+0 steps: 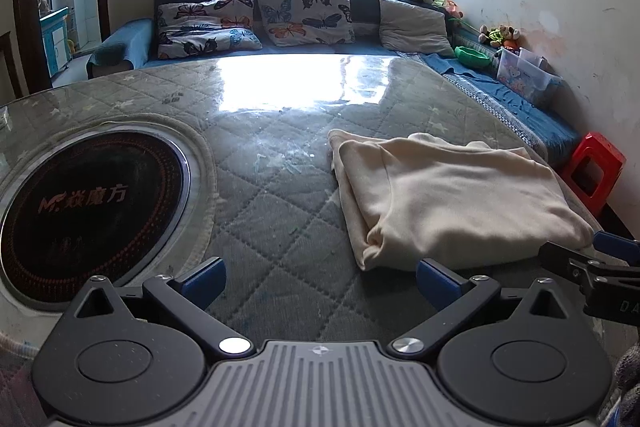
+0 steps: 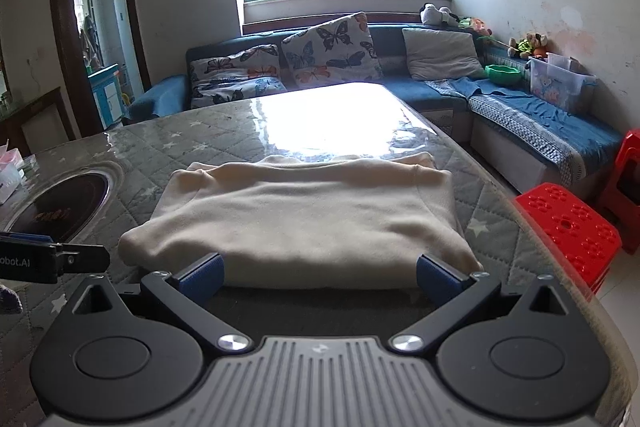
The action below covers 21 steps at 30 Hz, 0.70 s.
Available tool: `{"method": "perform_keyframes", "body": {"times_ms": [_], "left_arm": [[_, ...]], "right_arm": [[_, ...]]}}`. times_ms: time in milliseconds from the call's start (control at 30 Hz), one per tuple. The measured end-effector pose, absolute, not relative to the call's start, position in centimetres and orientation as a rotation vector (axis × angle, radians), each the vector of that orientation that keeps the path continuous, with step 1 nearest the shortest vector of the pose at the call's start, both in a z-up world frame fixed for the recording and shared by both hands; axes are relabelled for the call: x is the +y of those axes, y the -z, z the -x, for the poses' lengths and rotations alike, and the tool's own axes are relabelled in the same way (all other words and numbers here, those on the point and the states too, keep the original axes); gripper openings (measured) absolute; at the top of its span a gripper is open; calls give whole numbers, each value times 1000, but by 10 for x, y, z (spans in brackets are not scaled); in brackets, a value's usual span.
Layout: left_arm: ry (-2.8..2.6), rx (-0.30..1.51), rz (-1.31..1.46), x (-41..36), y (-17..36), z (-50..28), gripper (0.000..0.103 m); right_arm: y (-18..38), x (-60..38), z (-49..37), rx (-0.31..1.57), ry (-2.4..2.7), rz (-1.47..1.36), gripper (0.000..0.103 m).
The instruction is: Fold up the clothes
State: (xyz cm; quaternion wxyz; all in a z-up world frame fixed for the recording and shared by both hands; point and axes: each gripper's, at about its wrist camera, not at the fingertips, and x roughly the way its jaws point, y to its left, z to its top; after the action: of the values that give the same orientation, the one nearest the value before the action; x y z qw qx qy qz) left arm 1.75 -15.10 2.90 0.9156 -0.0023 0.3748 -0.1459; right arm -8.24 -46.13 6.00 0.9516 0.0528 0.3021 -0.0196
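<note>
The cream sweatshirt (image 2: 304, 211) lies on the quilted table cover (image 2: 168, 143), already folded into a thick, tidy rectangle, and that bundle is the landmark for everything here. Its layers are stacked, the near edge is a rounded fold, and what looks like the collar end faces the window side. The right gripper (image 2: 318, 277) hovers just at the near edge of the sweatshirt, jaws spread wide on either side of that fold, clamping nothing. I cannot tell whether its blue pads brush the fabric or hang just short of it. The left gripper (image 1: 320, 283) sits off to the left of the sweatshirt, also gaping wide and empty, over bare cover, with the nearest corner of the garment just ahead of its right pad. Further left of the sweatshirt, the round black induction cooktop (image 1: 92, 215) is sunk into the table. Beyond the sweatshirt stands the blue sofa with its butterfly cushions (image 2: 332, 47), and to its right a red plastic stool (image 2: 568, 227) beside the table. My read: the folding of this piece looks essentially done, both tools having nothing in their grasp. What may be left is a last tidy or half-fold, or shifting the bundle aside. No other garment waiting on the table shows in either view.
</note>
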Motion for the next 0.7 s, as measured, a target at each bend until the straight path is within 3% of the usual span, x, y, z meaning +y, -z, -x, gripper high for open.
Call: {"method": "perform_keyframes", "body": {"times_ms": [700], "left_arm": [[279, 745, -51, -151, -25, 2, 103]], "right_arm": [[-44, -452, 97, 659, 89, -143, 103]]}}
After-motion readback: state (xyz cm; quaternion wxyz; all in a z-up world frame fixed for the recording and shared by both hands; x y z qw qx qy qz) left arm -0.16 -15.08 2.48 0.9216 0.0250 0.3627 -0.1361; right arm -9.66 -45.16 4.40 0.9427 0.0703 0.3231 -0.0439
